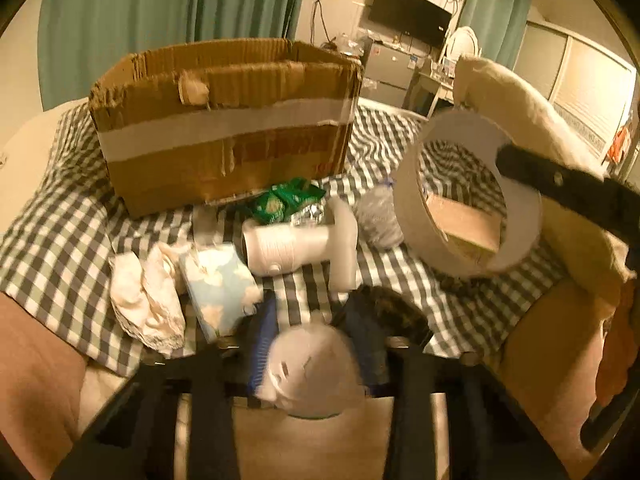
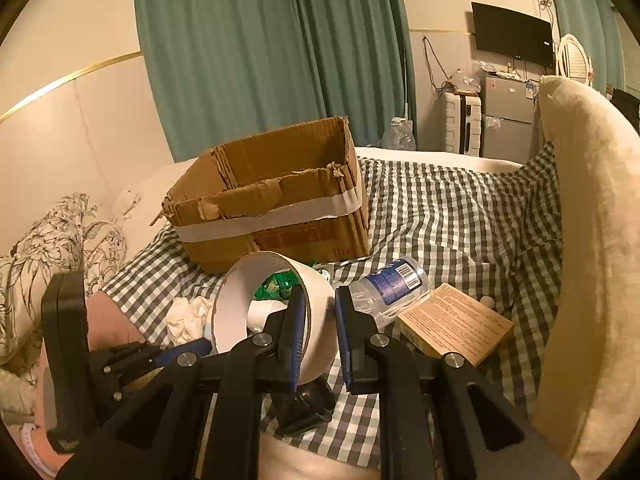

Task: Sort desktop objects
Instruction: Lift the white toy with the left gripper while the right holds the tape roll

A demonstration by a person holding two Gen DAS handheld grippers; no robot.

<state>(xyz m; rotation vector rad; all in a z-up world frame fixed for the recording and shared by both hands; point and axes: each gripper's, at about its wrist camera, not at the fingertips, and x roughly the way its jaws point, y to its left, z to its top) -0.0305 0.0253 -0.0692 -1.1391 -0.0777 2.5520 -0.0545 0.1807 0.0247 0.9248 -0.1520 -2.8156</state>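
Observation:
In the left wrist view my left gripper is shut on a white domed object with slots, which is blurred between the blue pads. My right gripper is shut on the wall of a wide white ring, one pad inside it and one outside, holding it tilted above the bed. The same ring hangs at the right of the left wrist view. An open, torn cardboard box stands behind the clutter on the checked sheet.
On the sheet lie a white hair dryer, green snack packets, a clear bottle, a brown carton, a blue tissue pack and a crumpled white cloth. A cream cushion rises at the right.

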